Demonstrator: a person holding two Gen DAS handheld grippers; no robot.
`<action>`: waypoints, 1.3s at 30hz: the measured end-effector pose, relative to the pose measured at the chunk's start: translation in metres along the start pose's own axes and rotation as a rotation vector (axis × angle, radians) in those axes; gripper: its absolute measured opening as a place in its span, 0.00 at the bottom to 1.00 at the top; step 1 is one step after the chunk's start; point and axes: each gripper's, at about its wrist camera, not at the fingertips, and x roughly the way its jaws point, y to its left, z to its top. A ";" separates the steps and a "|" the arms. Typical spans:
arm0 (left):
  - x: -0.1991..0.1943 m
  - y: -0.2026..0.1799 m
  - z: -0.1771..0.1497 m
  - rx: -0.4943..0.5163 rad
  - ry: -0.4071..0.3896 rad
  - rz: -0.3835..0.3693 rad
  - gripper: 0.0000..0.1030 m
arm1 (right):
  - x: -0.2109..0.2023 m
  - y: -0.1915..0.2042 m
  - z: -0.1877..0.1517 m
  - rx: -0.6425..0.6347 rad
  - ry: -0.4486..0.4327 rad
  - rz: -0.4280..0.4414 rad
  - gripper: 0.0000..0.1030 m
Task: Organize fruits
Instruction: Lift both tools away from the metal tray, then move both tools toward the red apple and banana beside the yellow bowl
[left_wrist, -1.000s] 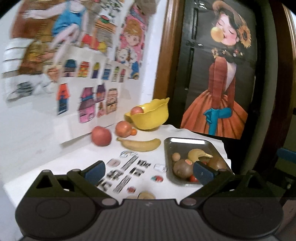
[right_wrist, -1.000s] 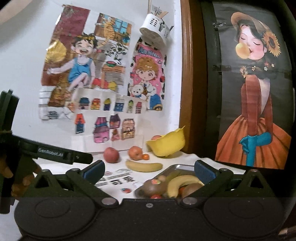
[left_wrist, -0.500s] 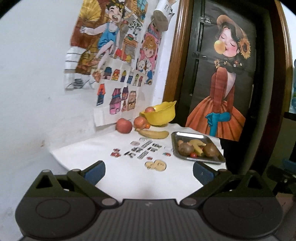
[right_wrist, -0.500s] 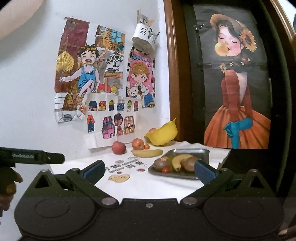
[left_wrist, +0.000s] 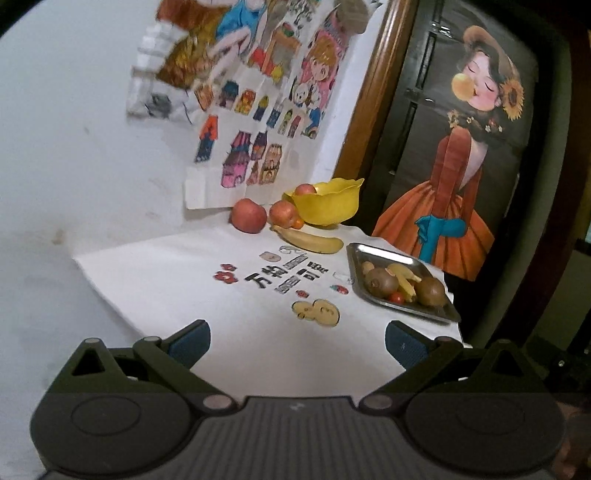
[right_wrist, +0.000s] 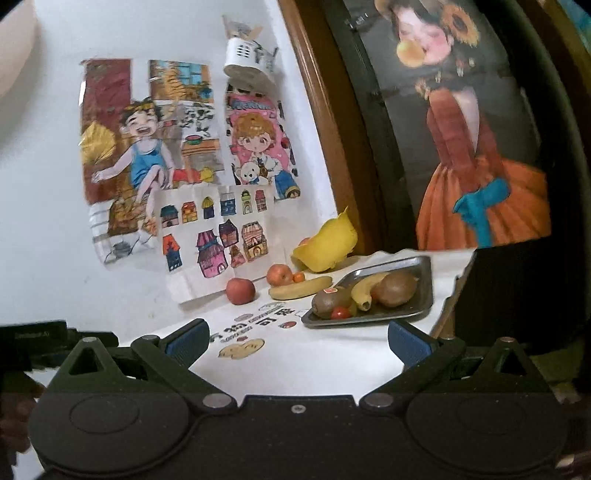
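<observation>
From your left wrist view, the metal tray (left_wrist: 439, 312) holds two kiwis, a small banana and a cherry tomato; a banana (left_wrist: 312, 242), two apples and a yellow bowl (left_wrist: 328, 203) sit against the wall. Your left gripper (left_wrist: 297, 343) hangs spread wide and empty over the white tablecloth (left_wrist: 166, 280).

From your right wrist view, a white holder (right_wrist: 249, 62) shows on the wall. Your right gripper (right_wrist: 297, 343) gapes too, grasping nothing.
</observation>
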 end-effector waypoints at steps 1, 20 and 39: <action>0.014 0.002 0.004 -0.017 0.014 -0.008 1.00 | 0.013 -0.015 0.003 0.042 0.025 0.042 0.99; 0.121 -0.078 0.132 -0.129 0.361 0.164 1.00 | 0.123 -0.123 0.126 0.142 0.544 0.083 0.99; 0.181 -0.071 0.233 -0.161 0.396 0.389 1.00 | 0.229 -0.073 0.262 -0.045 0.617 0.109 0.99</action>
